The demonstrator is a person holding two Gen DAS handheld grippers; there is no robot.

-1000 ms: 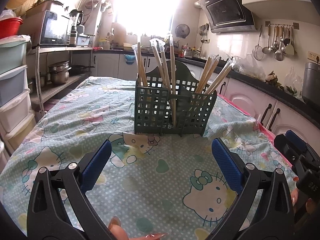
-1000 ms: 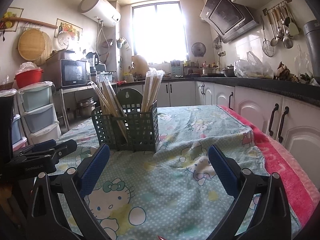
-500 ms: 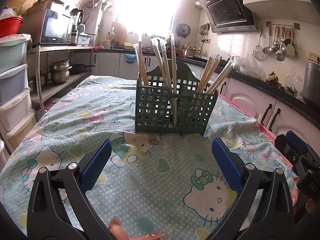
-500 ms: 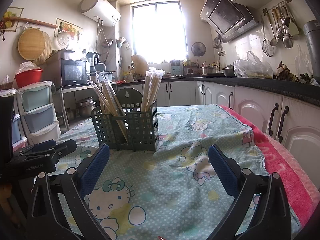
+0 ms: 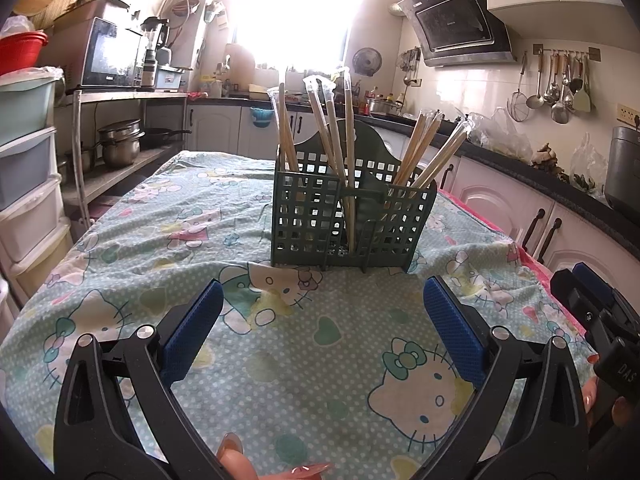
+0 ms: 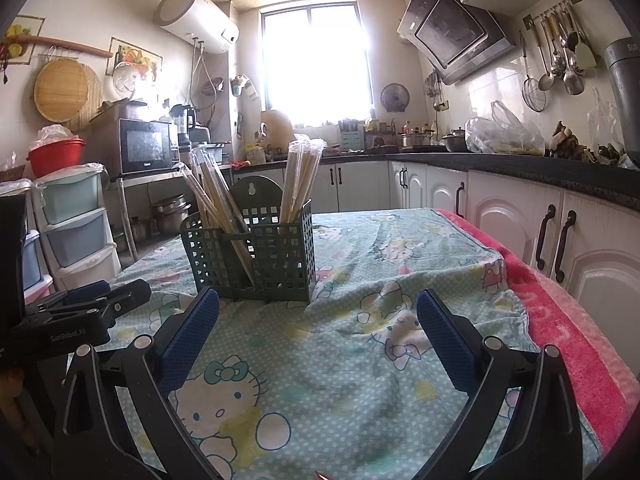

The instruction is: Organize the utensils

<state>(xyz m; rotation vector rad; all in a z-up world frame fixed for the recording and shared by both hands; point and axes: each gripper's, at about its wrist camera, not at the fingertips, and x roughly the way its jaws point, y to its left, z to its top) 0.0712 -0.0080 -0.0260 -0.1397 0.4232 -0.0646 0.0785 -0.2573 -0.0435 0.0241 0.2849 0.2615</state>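
Note:
A dark green lattice utensil holder (image 5: 348,224) stands on the table, also in the right wrist view (image 6: 256,256). Wrapped wooden chopsticks (image 5: 332,136) stand in its left compartment and more lean in its right compartment (image 5: 432,148); they show in the right wrist view (image 6: 298,184) too. My left gripper (image 5: 322,320) is open and empty, a short way in front of the holder. My right gripper (image 6: 318,328) is open and empty, in front of and to the right of the holder. The right gripper's body shows at the left view's right edge (image 5: 592,320).
The table has a Hello Kitty cloth (image 5: 280,360) over a pink towel edge (image 6: 560,320). White cabinets (image 6: 560,240) and a dark counter run along the right. Plastic drawers (image 5: 24,180) and a shelf with pots (image 5: 120,148) stand at left.
The left gripper has lifted or tilted slightly, so the holder sits a little lower in its view. The right gripper has barely moved. Both stay open.

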